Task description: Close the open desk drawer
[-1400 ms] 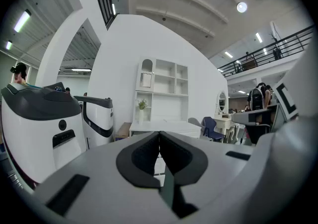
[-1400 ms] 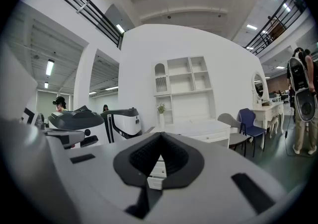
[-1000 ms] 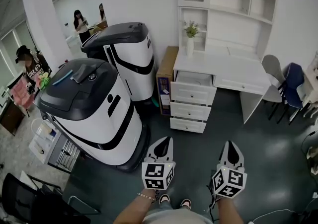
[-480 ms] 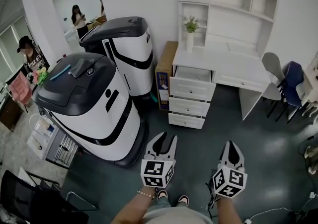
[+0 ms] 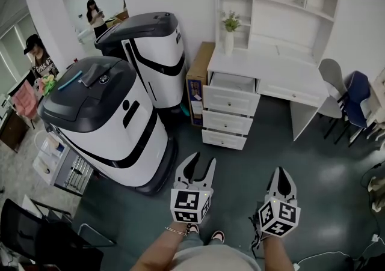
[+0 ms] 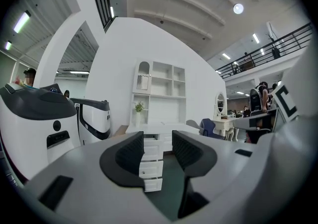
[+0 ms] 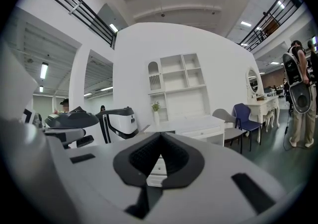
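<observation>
Top drawer [image 5: 231, 100] of the white counter [image 5: 274, 77] stood pulled out, while the 2 lower drawers [image 5: 226, 123] sat flush. Both hand-held grippers were well short of it across open floor [image 5: 240, 191], so the step in hand looked like the approach. L hand-held gripper [image 5: 202, 158] had its jaws apart w/ nothing btw them. R hand-held gripper [image 5: 280, 171] had its jaws pressed together, empty.

To do it well, probably:
- Walk straight at the drawer front, staying clear of the big white machine [image 5: 114, 125] on the left and the cardboard box [image 5: 195, 83] beside the counter.
- No grasp needed: a flat push on the mid of the front panel, so the drawer wouldn't skew.
- The closed R one would suit as pusher; L w/ jaws spread could snag on the front.
- Push level and steady, and stop when the front lines up w/ the 2 below. A hard shove might rock the vase [image 5: 228, 40] on top.

Vs 1 s earlier:
- L jaws had just been opening, from together to wide apart, nothing caught btw them.
- R jaws were closed, same as before.
- Drawer stood out as far as before.
- The counter sat slightly higher in head view, and the people at far left had shifted a bit.
</observation>
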Demonstrator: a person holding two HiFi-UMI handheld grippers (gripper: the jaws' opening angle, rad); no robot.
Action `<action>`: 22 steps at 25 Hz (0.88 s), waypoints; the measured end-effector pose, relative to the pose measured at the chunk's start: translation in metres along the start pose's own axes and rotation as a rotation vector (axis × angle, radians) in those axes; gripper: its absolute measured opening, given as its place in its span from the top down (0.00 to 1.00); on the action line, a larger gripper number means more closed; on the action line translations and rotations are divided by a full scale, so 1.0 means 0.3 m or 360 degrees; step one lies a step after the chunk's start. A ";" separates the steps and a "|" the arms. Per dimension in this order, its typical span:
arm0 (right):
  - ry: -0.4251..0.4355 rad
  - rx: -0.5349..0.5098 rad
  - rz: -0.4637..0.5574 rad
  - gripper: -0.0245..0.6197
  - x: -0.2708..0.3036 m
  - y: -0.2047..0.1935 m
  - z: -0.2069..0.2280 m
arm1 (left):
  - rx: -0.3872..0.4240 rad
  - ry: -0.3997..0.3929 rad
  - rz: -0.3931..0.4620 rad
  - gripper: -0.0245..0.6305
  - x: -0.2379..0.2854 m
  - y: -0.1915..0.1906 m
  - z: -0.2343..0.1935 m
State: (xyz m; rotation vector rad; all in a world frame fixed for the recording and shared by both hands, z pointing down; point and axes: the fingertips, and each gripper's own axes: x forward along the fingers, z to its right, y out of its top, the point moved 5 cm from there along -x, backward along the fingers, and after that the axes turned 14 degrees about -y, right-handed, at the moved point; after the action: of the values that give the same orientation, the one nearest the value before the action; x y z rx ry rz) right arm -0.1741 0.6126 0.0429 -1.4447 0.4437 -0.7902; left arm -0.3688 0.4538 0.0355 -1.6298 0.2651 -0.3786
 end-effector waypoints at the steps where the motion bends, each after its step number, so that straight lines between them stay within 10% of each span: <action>1: 0.0008 0.0000 -0.0005 0.95 0.009 -0.001 0.013 | 0.0000 0.0007 0.0002 0.69 0.010 -0.001 0.010; 22: -0.0066 0.0011 -0.0049 0.95 0.337 0.018 0.122 | 0.0045 -0.0003 -0.0013 0.69 0.368 0.005 -0.042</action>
State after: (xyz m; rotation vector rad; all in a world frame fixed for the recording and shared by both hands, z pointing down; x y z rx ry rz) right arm -0.0785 0.5663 0.0604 -1.4618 0.3874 -0.7840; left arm -0.2726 0.3990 0.0443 -1.6035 0.2510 -0.3854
